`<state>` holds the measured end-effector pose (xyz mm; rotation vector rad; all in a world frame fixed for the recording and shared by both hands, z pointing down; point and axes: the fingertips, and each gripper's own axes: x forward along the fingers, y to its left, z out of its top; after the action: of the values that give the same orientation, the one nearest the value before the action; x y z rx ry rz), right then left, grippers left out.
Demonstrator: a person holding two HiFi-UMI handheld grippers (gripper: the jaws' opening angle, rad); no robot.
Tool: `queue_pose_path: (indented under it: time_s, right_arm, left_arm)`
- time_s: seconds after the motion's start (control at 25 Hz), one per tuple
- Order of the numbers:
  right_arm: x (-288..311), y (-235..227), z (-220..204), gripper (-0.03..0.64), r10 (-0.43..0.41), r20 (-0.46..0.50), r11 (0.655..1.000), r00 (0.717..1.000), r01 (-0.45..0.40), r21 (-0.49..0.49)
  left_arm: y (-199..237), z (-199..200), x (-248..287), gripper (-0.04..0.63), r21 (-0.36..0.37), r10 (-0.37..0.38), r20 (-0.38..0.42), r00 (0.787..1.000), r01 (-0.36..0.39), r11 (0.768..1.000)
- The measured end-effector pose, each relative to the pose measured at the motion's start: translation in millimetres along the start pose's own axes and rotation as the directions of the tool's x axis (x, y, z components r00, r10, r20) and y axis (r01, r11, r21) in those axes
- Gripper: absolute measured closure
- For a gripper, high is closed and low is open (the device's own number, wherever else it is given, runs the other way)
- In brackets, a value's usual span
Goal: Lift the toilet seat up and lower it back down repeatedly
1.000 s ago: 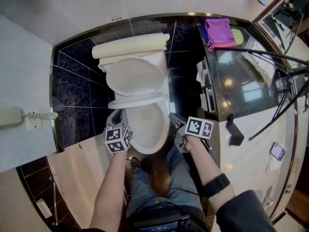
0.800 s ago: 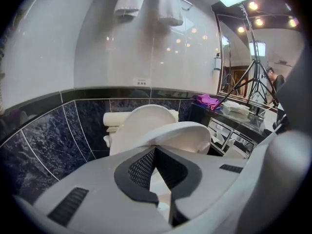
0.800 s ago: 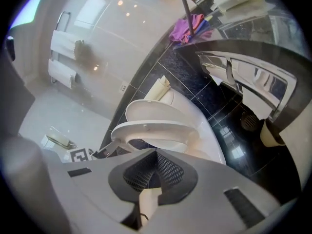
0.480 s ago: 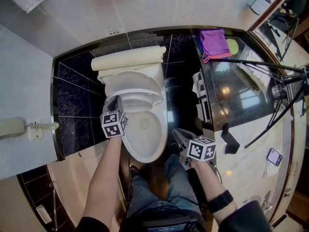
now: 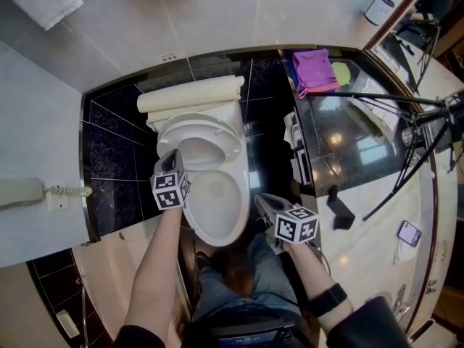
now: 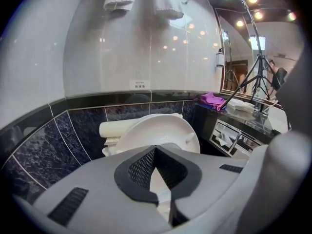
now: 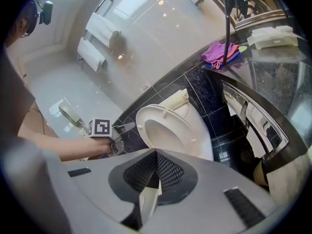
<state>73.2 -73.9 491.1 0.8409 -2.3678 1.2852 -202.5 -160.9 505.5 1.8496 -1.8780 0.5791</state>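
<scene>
The white toilet seat (image 5: 206, 137) stands raised, leaning back toward the cistern (image 5: 191, 91), and the bowl (image 5: 216, 207) lies open below it. My left gripper (image 5: 169, 160) is at the seat's left rim with its jaws shut and nothing seen between them. Whether its tip touches the rim I cannot tell. Ahead of my left gripper (image 6: 155, 149) the seat (image 6: 163, 130) fills the view. My right gripper (image 5: 264, 203) hangs shut and empty to the right of the bowl, apart from it. Beyond my right gripper (image 7: 156, 152) I see the seat (image 7: 165, 126) and the other gripper (image 7: 127, 126).
A dark glossy counter (image 5: 348, 140) runs along the right, with a purple cloth (image 5: 313, 67) and tripod legs (image 5: 403, 125) over it. A wall phone (image 5: 20, 192) hangs at the left. The person's legs (image 5: 239, 285) are in front of the bowl.
The seat has swung from low over the bowl up to nearly upright. My left gripper rose and moved back with it. My right gripper drew away from the bowl's right rim.
</scene>
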Motion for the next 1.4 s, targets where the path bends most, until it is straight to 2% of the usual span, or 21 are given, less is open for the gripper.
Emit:
queue_pose_path:
  time_s: [0.24,0.44,0.56,0.76,0.96,1.16,1.4]
  right_arm:
    - [-3,28,11,0.6,-0.023,0.013,0.992,1.0,0.024,-0.123]
    - [-19,57,13,0.6,-0.062,0.042,0.966,0.997,0.07,-0.248]
    - [-29,75,19,0.6,-0.091,0.081,0.935,0.993,0.113,-0.335]
    - [-51,111,22,0.6,-0.127,0.159,0.865,0.979,0.188,-0.465]
    - [-78,138,9,0.6,-0.147,0.21,0.842,0.967,0.234,-0.486]
    - [-102,153,-10,0.6,-0.169,0.232,0.852,0.958,0.26,-0.454]
    - [-113,162,-27,0.6,-0.176,0.237,0.848,0.956,0.269,-0.456]
  left_arm:
    - [-19,6,-64,0.595,0.045,-0.043,0.01,0.999,0.043,0.998]
    - [-25,7,-131,0.595,0.062,-0.066,0.035,0.997,0.064,0.996]
    - [-27,11,-170,0.595,0.062,-0.074,0.055,0.996,0.07,0.996]
    - [-31,13,-236,0.595,0.052,-0.085,0.111,0.99,0.079,0.996]
    - [-25,4,-292,0.595,0.028,-0.079,0.151,0.985,0.076,0.997]
    - [-16,-4,-333,0.595,0.026,-0.088,0.177,0.98,0.085,0.996]
    - [-12,-14,-362,0.595,0.043,-0.096,0.183,0.978,0.09,0.995]
